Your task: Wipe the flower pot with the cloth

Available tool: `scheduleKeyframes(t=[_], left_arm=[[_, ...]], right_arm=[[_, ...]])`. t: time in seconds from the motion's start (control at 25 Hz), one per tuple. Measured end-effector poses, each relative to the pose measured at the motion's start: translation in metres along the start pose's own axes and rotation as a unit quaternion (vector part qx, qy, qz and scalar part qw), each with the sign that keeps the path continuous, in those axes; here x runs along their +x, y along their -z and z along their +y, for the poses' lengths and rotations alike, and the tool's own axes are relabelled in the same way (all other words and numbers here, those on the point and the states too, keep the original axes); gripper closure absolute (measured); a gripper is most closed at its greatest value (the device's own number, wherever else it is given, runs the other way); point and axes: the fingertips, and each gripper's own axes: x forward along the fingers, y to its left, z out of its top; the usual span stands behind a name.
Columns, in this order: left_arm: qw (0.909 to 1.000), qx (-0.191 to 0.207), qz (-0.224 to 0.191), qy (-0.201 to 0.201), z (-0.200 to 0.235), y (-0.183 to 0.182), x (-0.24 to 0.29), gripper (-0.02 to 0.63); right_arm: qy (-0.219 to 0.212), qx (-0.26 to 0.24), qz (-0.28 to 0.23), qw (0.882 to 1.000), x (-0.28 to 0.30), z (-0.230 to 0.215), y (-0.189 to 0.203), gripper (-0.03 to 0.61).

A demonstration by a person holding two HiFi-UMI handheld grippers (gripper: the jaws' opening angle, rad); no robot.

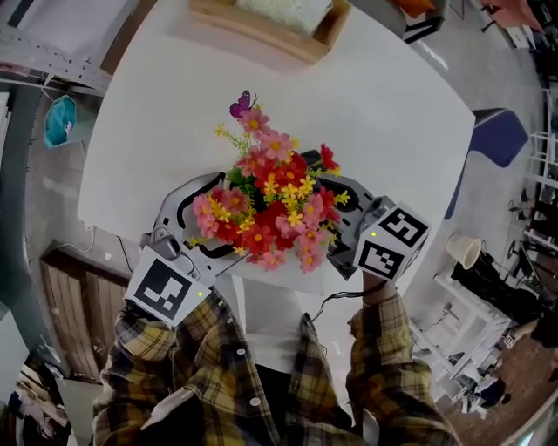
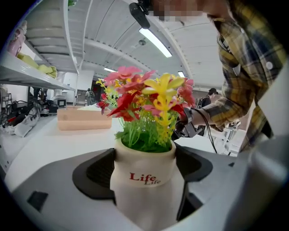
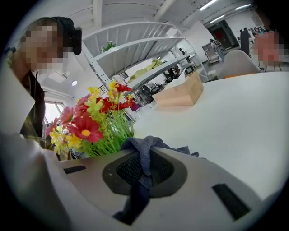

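A cream flower pot (image 2: pixel 143 180) printed "Life", full of red, pink and yellow artificial flowers (image 1: pixel 270 199), is clamped between the jaws of my left gripper (image 2: pixel 144 187). In the head view the bouquet hides the pot and both sets of jaws; the left gripper (image 1: pixel 187 228) sits at its left, the right gripper (image 1: pixel 349 228) at its right. My right gripper (image 3: pixel 142 178) is shut on a dark blue-grey cloth (image 3: pixel 146 151), which bunches out past the jaws right beside the flowers (image 3: pixel 92 122).
The white table (image 1: pixel 384 113) extends ahead. A wooden tray (image 1: pixel 270 26) stands at its far edge. A dark blue chair (image 1: pixel 497 144) is at the right. Metal shelving (image 2: pixel 27 67) stands at the left in the left gripper view.
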Motion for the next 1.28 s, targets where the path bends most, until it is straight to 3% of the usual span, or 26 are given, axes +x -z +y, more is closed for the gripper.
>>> scheduleKeyframes(t=[0.36,0.68,0.8,0.96,1.12,1.28], left_arm=[[0.9971,0.024,0.016,0.071,0.005,-0.008,0.019,0.199],[0.9851,0.047,0.035,0.161,0.000,-0.010,0.037,0.199],[0.9759,0.065,0.040,0.204,-0.006,-0.012,0.043,0.199],[0.9565,0.093,0.049,0.272,-0.019,-0.011,0.050,0.199],[0.9406,0.112,0.058,0.315,-0.021,-0.012,0.053,0.199],[0.9369,0.117,0.067,0.323,-0.019,-0.011,0.054,0.199]], right_arm=[[-0.034,-0.018,0.018,0.999,0.005,-0.021,-0.018,0.566],[-0.072,-0.058,0.033,0.995,0.008,-0.038,-0.039,0.566],[-0.096,-0.073,0.040,0.992,0.011,-0.040,-0.046,0.566],[-0.145,-0.095,0.069,0.983,0.017,-0.034,-0.044,0.566],[-0.171,-0.100,0.083,0.977,0.020,-0.031,-0.042,0.566],[-0.163,-0.091,0.067,0.980,0.019,-0.033,-0.043,0.566]])
